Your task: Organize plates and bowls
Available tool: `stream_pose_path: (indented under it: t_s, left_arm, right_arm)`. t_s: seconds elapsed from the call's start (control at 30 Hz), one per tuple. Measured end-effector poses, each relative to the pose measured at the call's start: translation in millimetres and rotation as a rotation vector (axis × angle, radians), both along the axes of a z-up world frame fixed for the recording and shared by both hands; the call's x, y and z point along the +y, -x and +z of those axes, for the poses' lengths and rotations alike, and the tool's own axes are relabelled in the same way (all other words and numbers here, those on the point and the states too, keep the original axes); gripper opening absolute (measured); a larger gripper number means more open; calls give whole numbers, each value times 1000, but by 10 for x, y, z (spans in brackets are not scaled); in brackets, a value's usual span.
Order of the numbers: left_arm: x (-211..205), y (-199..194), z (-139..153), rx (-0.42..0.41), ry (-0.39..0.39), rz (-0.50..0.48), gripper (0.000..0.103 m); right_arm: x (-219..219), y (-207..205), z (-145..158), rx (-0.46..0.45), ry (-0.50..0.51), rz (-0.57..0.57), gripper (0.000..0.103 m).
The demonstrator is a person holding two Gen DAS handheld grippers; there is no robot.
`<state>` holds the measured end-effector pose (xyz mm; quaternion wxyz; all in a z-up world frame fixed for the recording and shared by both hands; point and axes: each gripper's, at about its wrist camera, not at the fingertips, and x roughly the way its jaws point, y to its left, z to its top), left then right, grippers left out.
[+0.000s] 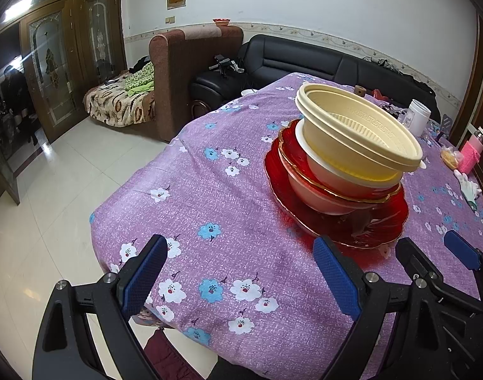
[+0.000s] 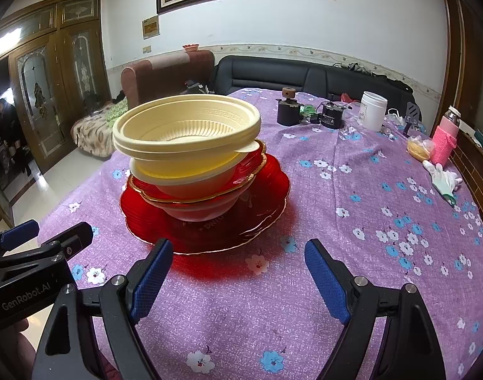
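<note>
- Hidden or hard to make out: the large red plate (image 2: pixel 206 231) shows only its rim and near part, the middle covered by the stack on it; raised lettering on its near surface is upside down and too small to read in the right wrist view; the pale bowl (image 2: pixel 197 210) under the gold-rimmed red dish (image 2: pixel 251 174) shows only its lower wall; how many cream bowls (image 2: pixel 187 126) nest at the top I cannot tell, two rims at least; the small dark items far on the bench (image 2: pixel 304 316) by the white jar (image 2: pixel 373 110) are too small to name; the far right of the bench is cut off by the fisheye edge.
- Left tool (image 1: pixel 241 280): jaws wide apart with nothing between them but flowered purple cloth; its right pad's tip overlaps the near left rim of the red plate in the left wrist view, whether touching I cannot tell; it holds nothing.
- Right tool (image 2: pixel 238 280): jaws wide apart, empty, over bare cloth just near of the plate; its left pad's tip meets the plate's near rim in the picture, contact unclear.
- The stack stands at the middle of the bench, nearer its left side, all pieces mouth up; the cream bowls on top lean, their rim tipped down toward the right and near; round pieces, so no long axis.
- A white glove (image 2: pixel 441 179) and a pink-sleeved bottle (image 2: pixel 445 139) lie at the far right.
</note>
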<state>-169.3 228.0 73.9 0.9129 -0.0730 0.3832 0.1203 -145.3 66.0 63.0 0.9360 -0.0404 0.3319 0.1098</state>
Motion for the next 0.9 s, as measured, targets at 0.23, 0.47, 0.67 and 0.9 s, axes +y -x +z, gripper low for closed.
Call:
stream_pose_path:
  t_s: [0.23, 0.47, 0.67, 0.9]
  left_arm:
    - [-13, 5, 40, -3, -4, -4, 93]
    - [-30, 18, 60, -6, -9, -9, 93]
    - [-28, 24, 70, -10, -12, -9, 93]
    - [-28, 25, 72, -10, -12, -10, 93]
  right_arm:
    - [-24, 9, 6, -1, -8, -4, 88]
    - [-49, 20, 16, -5, -16, -6, 88]
    - [-63, 35, 26, -11, -22, -6, 88]
    - [-77, 48, 27, -14, -25, -9, 88]
